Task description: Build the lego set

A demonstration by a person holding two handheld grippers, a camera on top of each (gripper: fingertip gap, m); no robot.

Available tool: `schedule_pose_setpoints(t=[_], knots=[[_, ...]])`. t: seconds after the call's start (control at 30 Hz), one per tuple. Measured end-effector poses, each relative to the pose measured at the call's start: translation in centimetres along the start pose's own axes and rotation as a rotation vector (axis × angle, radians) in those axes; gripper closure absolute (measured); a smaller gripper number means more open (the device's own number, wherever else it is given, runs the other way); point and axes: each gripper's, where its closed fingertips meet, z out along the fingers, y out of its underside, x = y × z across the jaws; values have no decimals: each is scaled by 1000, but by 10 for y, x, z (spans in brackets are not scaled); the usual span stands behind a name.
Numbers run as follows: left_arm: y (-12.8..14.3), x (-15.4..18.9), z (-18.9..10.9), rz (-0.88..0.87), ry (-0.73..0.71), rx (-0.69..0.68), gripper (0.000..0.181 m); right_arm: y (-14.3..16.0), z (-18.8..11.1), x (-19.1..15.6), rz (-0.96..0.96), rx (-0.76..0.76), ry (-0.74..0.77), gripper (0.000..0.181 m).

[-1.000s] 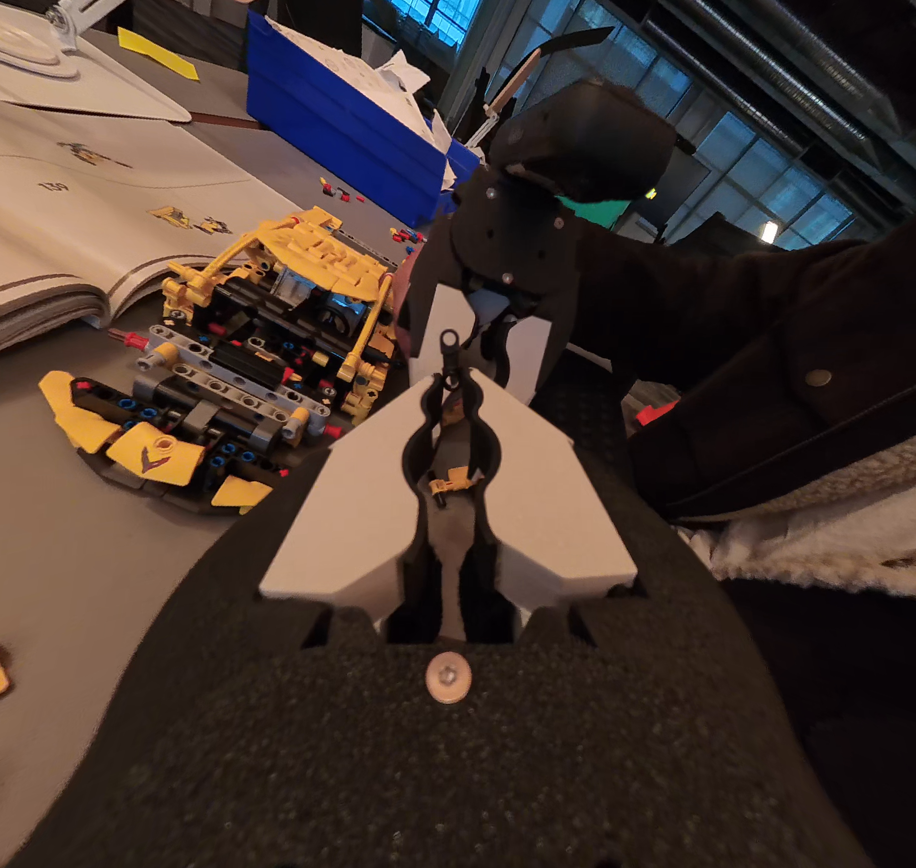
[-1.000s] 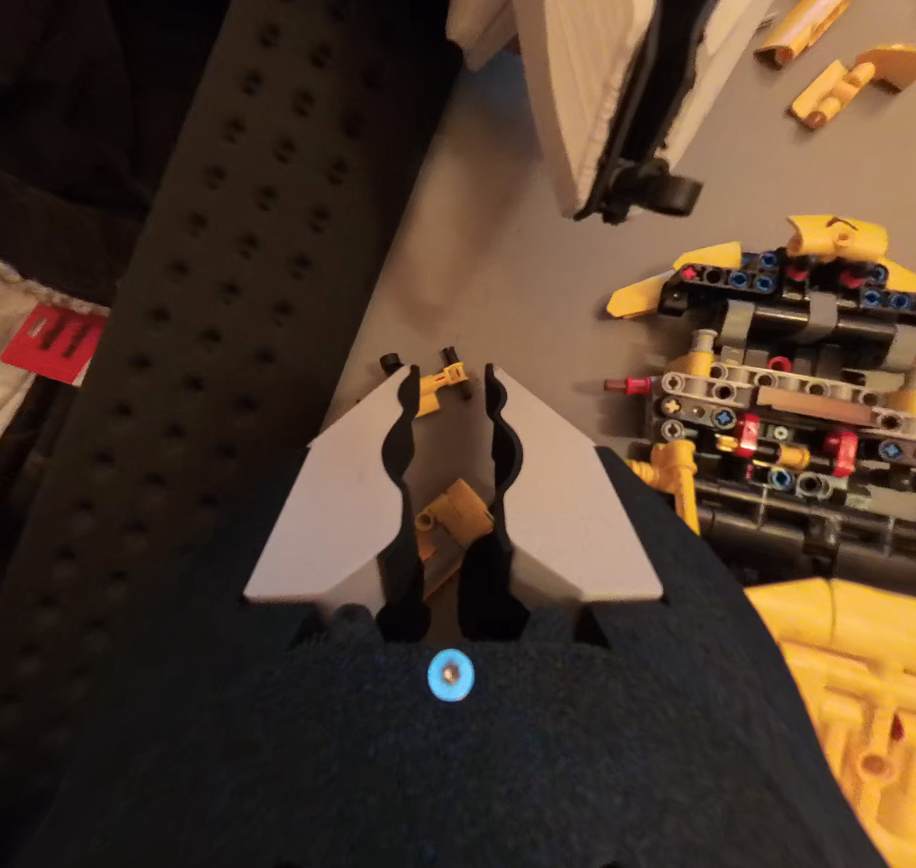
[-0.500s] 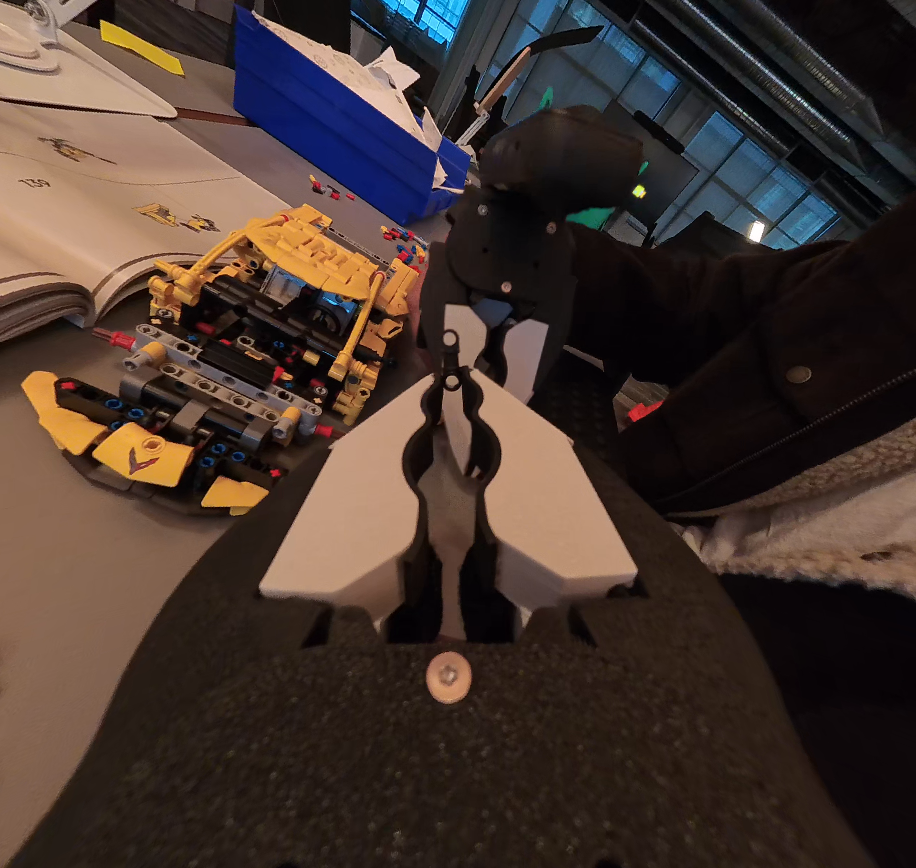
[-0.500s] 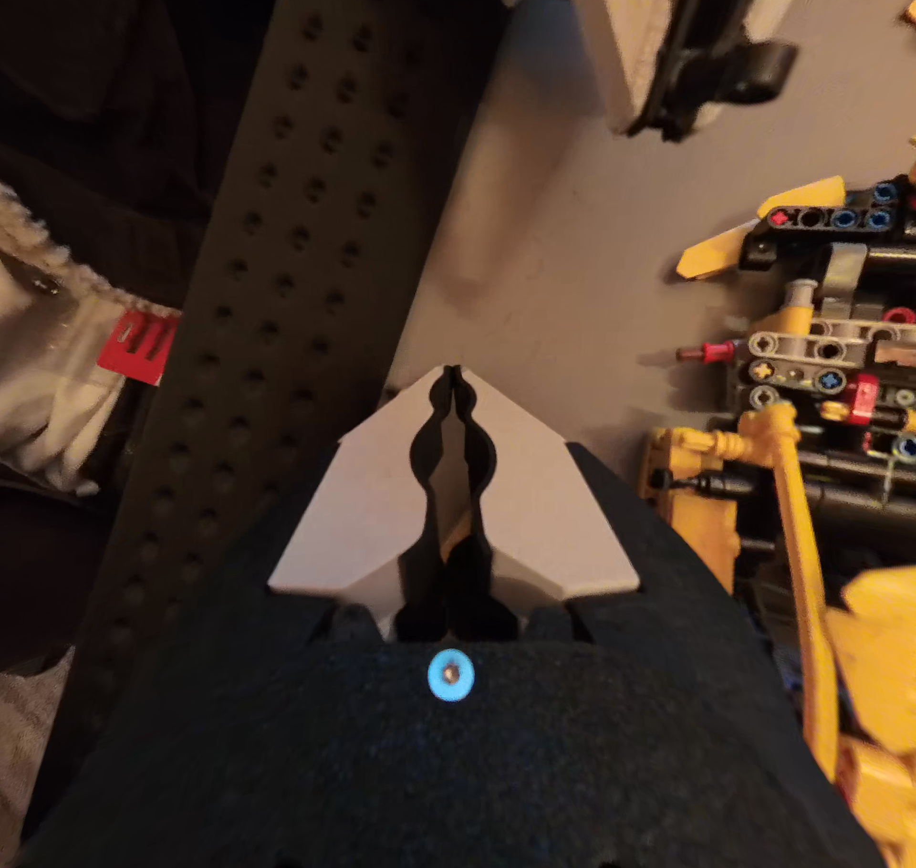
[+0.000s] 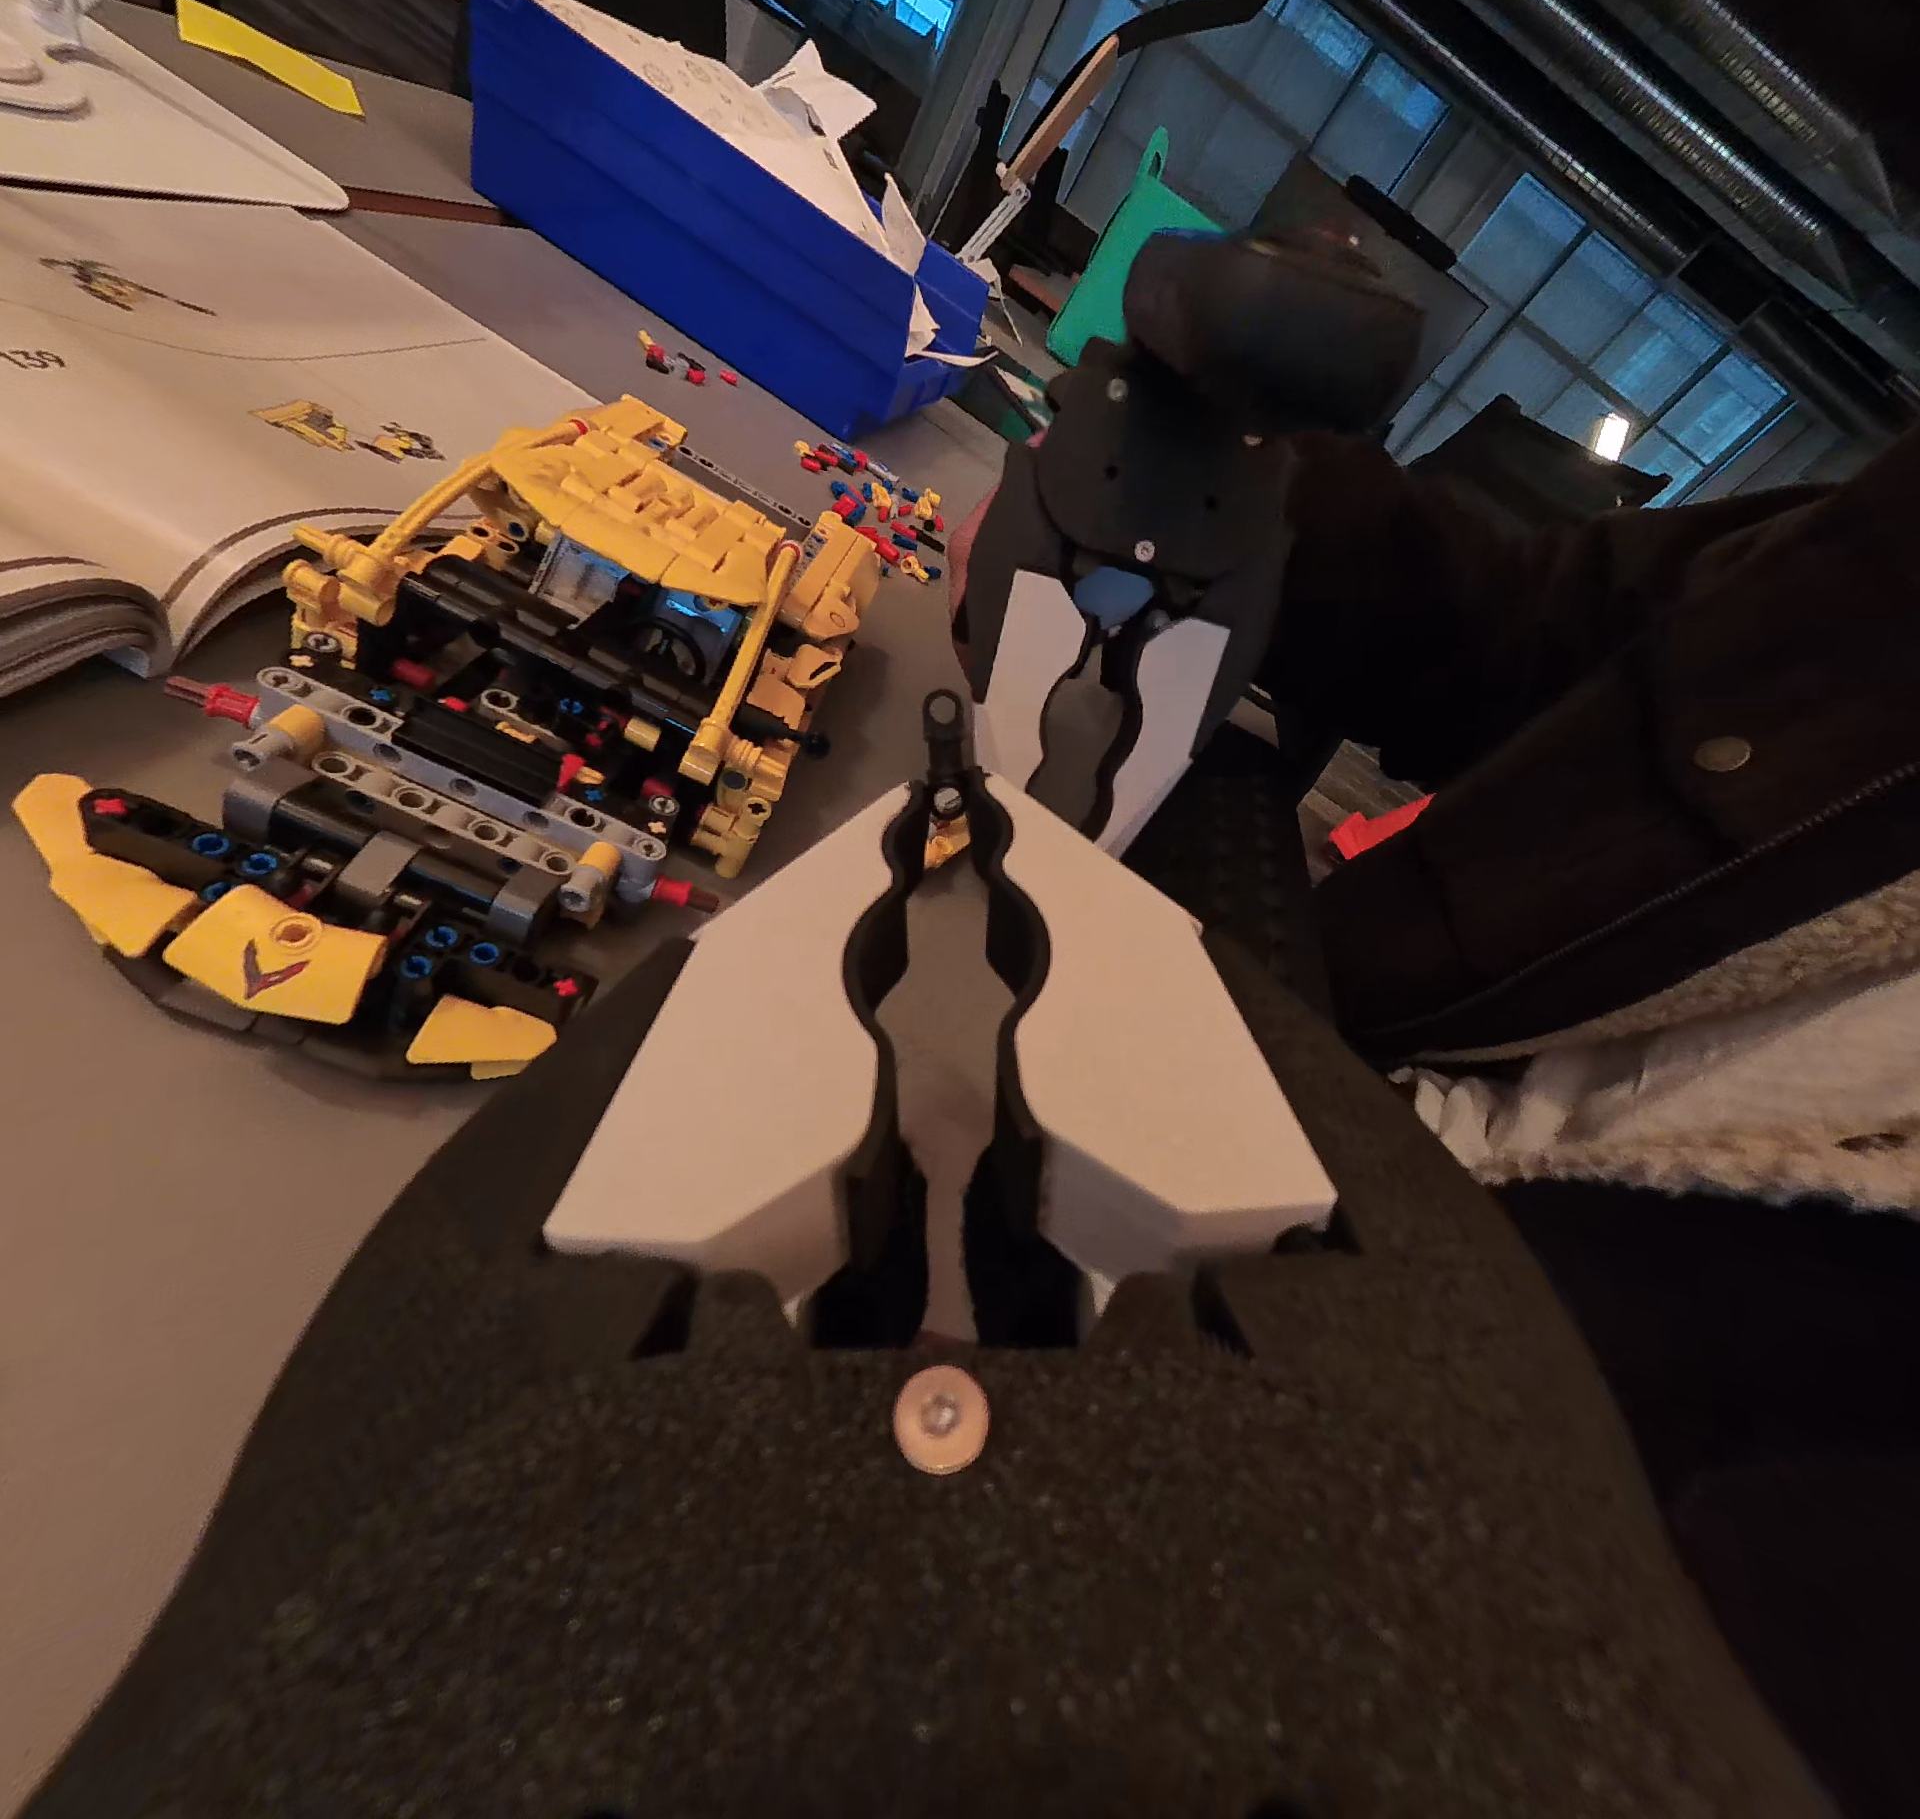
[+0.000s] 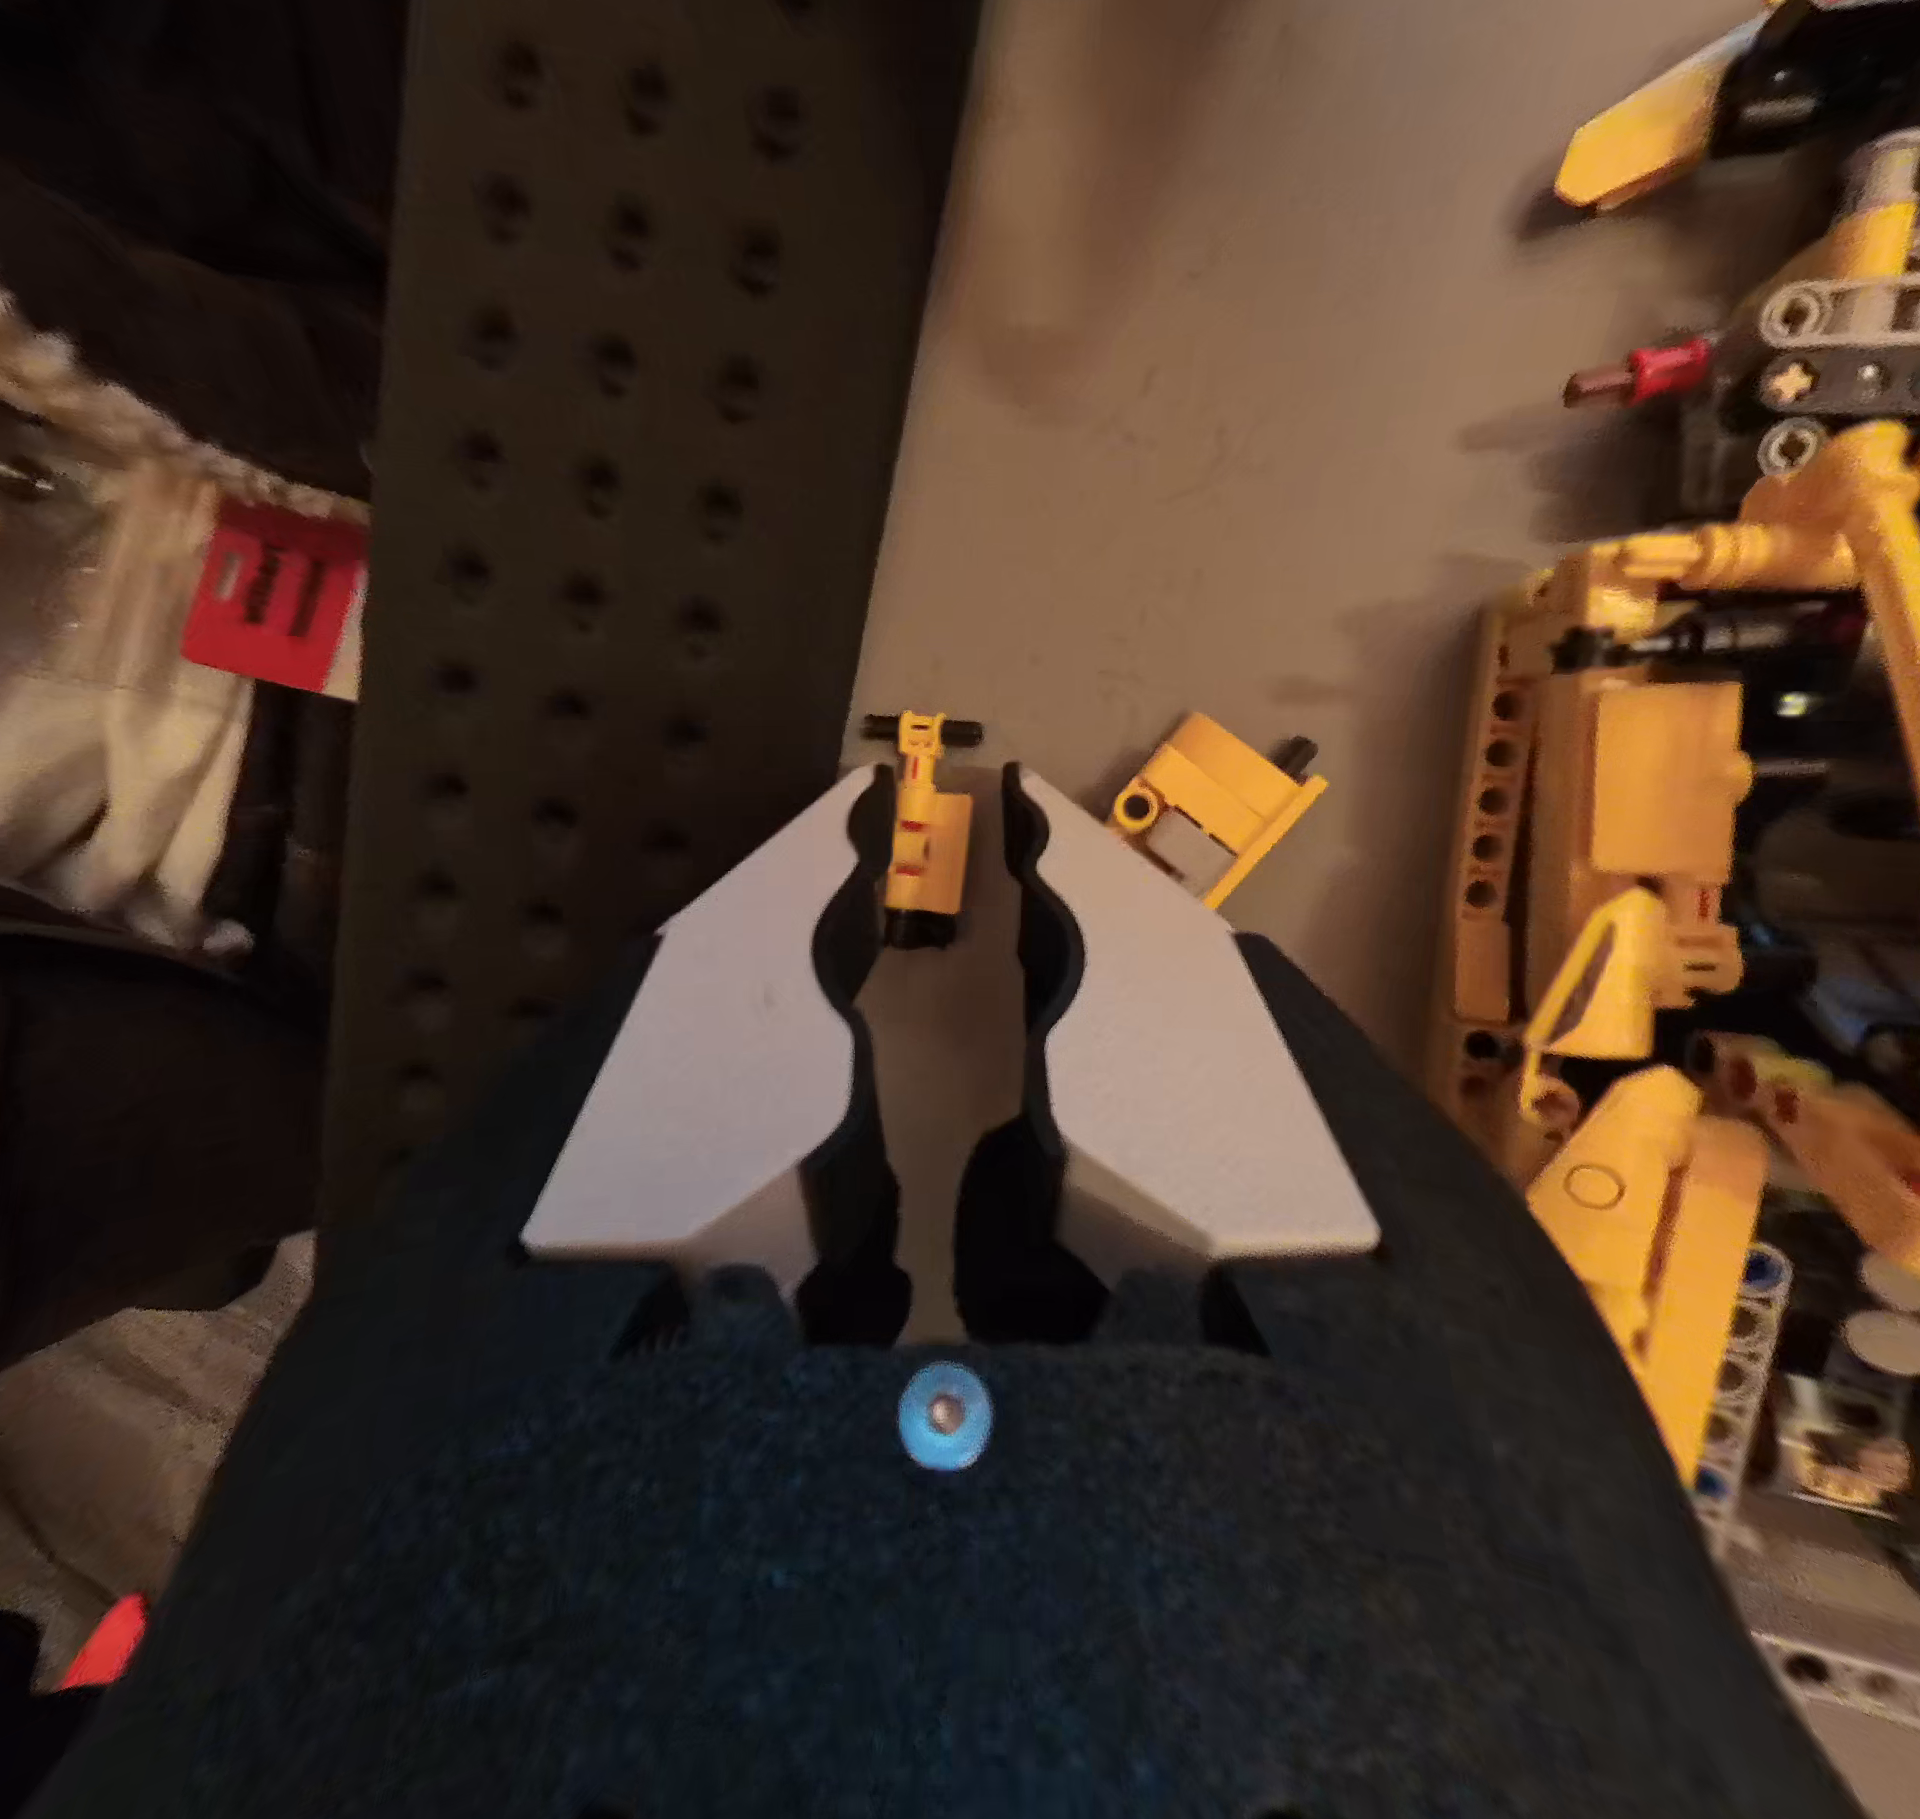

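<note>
Pinching a small black connector (image 5: 943,751) by its very end in the left gripper (image 5: 940,803); liable to twist or pop loose. Right gripper (image 6: 940,782) parted, straddling a yellow piece (image 6: 920,834) on the tabletop (image 6: 1195,315), near the yellow car (image 5: 540,647); easily nudged away.

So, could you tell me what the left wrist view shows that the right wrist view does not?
Only the left wrist view shows the blue bin, the open instruction book and the left gripper pinching a small black piece. Only the right wrist view shows the perforated black mat and a loose yellow assembly between the fingers of the open right gripper. Both show the yellow car model.
</note>
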Motion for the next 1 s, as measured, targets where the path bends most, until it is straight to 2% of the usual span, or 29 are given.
schedule_pose_setpoints(t=[0.13,0.27,0.37,0.43,0.53,0.67,0.77,0.83,0.93,1.0], knots=[[-1,-1,-2,-4,-4,10,174,5,8,0,-39,-139,57,163],[1,1,0,9,-3,-2,174,4,11,1,-86,-184,114,175],[1,2,0,25,-8,-3,174,1,10,8,-93,-182,179,176],[-3,3,-2,43,-17,23,174,-13,4,16,-38,-64,212,176],[-16,9,-6,139,-35,101,174,-62,-26,29,156,298,234,176],[-38,14,-16,504,-224,192,174,-100,-62,41,406,685,164,176],[-34,17,-12,722,-330,153,175,-97,-69,60,519,836,192,176],[-30,14,-8,841,-406,107,175,-105,-77,56,555,955,132,177],[-26,9,-3,911,-456,59,175,-104,-66,55,520,892,204,176],[-26,9,-1,918,-458,59,175,-109,-66,52,519,920,181,176]])
